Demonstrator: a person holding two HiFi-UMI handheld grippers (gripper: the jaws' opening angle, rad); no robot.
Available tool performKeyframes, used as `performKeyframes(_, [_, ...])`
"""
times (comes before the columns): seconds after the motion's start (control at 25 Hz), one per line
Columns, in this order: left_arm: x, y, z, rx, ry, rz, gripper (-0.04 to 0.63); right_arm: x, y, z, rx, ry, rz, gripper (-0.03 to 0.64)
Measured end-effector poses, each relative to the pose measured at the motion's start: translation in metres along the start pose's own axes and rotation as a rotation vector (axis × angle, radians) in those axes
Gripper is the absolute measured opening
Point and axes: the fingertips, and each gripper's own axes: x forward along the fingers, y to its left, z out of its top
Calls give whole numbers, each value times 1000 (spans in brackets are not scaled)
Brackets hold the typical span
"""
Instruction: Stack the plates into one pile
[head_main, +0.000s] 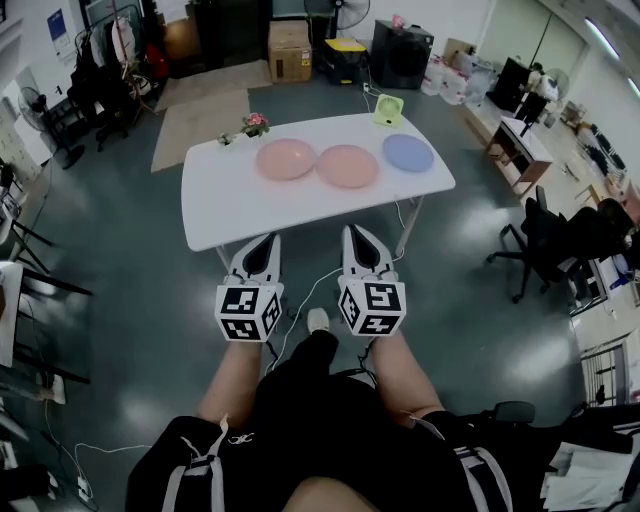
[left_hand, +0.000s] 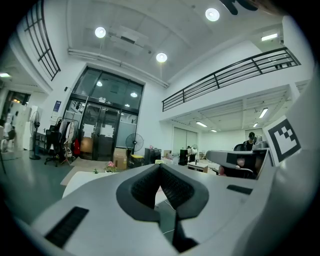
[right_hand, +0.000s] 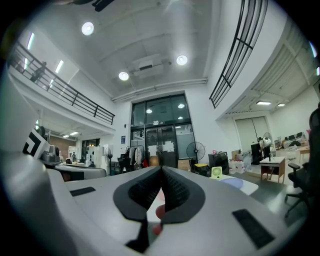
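Three plates lie in a row on the white table (head_main: 230, 205): a pink plate (head_main: 285, 159) at the left, a salmon plate (head_main: 347, 166) in the middle and a blue plate (head_main: 408, 153) at the right. My left gripper (head_main: 270, 241) and right gripper (head_main: 353, 234) hover side by side short of the table's near edge, pointing level at it. Both are shut with nothing in them. In the left gripper view the left gripper (left_hand: 160, 167) has its jaws meeting at the tips. The right gripper (right_hand: 161, 169) looks the same; the blue plate (right_hand: 234, 182) shows beyond it.
A small green fan (head_main: 388, 110) and a little flower pot (head_main: 255, 124) stand at the table's far edge. A cable runs over the floor under the table. Office chairs (head_main: 545, 240) and desks stand to the right, boxes (head_main: 289, 50) at the back.
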Motion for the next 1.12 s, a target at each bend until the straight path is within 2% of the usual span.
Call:
performKeyframes(0.24, [65,1,-15,-2,3,-14,9,46,-43,-18,4,7,-5,12])
performKeyframes(0.48, [174,-2,-12,-6,9,-27,9,122,-114,-19,-3,14,-2,13])
performKeyframes(0.84, [401,30,10,-14,-2,-30,11,313,-246,-14,-16,30,25,12])
performKeyframes(1.0, [495,59,29,-20,-10,8,11,406,-286,-3,-34,44,76,14])
performKeyframes(1.12, [546,80,41,-20,-12,42,11,461,-308,7,-32,38,106,13])
